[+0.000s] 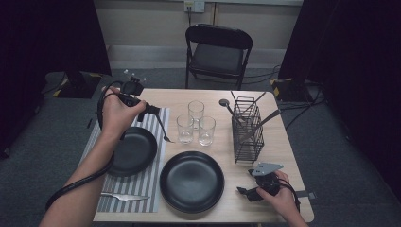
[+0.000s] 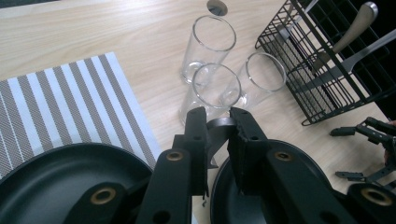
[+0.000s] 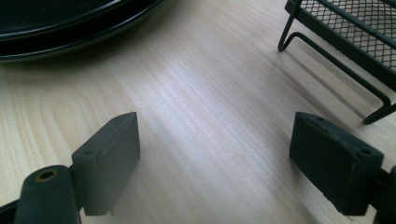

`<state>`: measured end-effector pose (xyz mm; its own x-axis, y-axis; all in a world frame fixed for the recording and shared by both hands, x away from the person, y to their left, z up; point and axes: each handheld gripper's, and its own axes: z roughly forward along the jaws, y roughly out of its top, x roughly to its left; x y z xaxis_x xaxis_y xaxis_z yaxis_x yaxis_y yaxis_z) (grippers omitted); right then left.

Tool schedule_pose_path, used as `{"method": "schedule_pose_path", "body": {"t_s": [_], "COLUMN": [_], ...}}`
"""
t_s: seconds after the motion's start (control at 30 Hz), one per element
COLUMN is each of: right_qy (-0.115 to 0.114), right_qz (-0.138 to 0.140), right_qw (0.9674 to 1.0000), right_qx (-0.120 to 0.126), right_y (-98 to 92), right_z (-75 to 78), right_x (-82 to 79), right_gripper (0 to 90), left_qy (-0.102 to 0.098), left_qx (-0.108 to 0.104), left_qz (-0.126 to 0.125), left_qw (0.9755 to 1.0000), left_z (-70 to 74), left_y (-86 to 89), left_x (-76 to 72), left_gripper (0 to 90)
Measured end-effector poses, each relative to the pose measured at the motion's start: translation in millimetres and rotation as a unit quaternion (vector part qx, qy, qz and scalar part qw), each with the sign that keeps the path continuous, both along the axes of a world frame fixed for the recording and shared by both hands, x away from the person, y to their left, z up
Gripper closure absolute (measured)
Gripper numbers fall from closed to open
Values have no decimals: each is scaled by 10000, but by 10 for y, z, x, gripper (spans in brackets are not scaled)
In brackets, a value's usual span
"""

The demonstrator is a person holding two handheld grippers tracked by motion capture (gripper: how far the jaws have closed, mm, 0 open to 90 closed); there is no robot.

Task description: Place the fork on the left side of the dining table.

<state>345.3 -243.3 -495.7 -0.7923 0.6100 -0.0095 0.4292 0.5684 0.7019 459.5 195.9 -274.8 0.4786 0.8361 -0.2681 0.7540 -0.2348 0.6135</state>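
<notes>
Left gripper (image 2: pixel 217 126) jaws nearly closed, pinching the metal handle of a fork (image 1: pixel 162 127); the handle shows as a grey curved strip between the pads in the left gripper view. In the high view the fork hangs from the jaws, sloping down and toward the table's middle, tines low at the right edge of the striped placemat (image 1: pixel 151 189), just left of the nearest glass (image 1: pixel 185 128). Fork is above the gap between the two black plates: left plate (image 1: pixel 135 151) on the placemat, right plate (image 1: pixel 191 181) on bare wood. Whether the tines touch the table I cannot tell. Left hand (image 1: pixel 118 113) is raised over the placemat's far end, wrist bent, forearm coming in diagonally from bottom left, cable looping under the forearm.

Right gripper (image 3: pixel 229 161) jaws wide apart, nothing between them, just wood grain. It sits low near the table's front right corner, pointing left toward the right plate, beside the foot of the wire cutlery rack (image 1: pixel 247 130). Right hand (image 1: pixel 279 194) grips it from behind, grey plate on top.

Three glasses clustered mid-table. Rack holds several utensils. A knife (image 1: pixel 124 196) lies on the placemat's near end.
</notes>
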Motion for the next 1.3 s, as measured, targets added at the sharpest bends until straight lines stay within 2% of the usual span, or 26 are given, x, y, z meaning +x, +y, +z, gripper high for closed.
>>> {"method": "schedule_pose_path", "body": {"t_s": [0.4,0.9,1.07,1.3], "right_qy": [-125,-143,-143,-139], "right_qz": [-9,-29,-29,-25], "right_qw": [9997,9997,9997,9997], "right_qx": [188,192,192,198], "right_y": [-25,-26,-26,-26], "right_z": [-40,-41,-41,-41], "right_x": [-19,-22,-22,-23], "right_gripper": [150,150,150,150], "left_qy": [73,123,125,131], "left_qx": [75,71,147,149], "left_qz": [182,348,409,511], "left_qw": [9998,9993,9990,9985], "left_z": [-35,-87,-119,-165], "left_y": [88,199,224,273], "left_x": [147,283,334,413], "left_gripper": [778,778,778,778]}}
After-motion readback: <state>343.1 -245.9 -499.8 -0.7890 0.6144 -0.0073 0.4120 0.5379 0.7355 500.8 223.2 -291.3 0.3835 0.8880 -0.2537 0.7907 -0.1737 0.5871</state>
